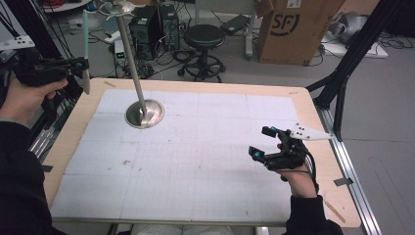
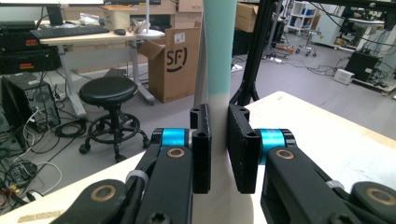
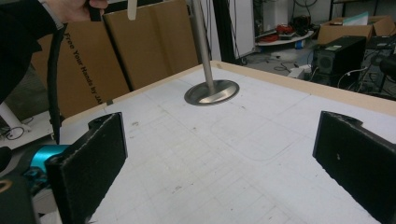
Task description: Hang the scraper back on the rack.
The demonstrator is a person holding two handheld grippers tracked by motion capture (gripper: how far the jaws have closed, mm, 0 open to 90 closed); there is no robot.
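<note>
My left gripper (image 1: 80,63) is raised off the table's far left corner, shut on a long flat stick (image 1: 86,46) that stands upright, teal above and white below. In the left gripper view the jaws pinch the stick (image 2: 219,51) at its white part, my left gripper (image 2: 219,140) closed around it. A metal stand (image 1: 144,113) with a round base and a tall pole sits on the white gridded mat (image 1: 205,161). My right gripper (image 1: 261,142) hovers low over the mat's right side, open and holding nothing. The right gripper view has the stand (image 3: 211,92) ahead of my right gripper (image 3: 219,154).
The table's wooden rim (image 1: 68,137) frames the mat. Behind the table stand a black stool (image 1: 203,36), a cardboard box (image 1: 288,29) and a computer tower (image 1: 147,27). A black frame leg (image 1: 350,58) rises by the far right corner.
</note>
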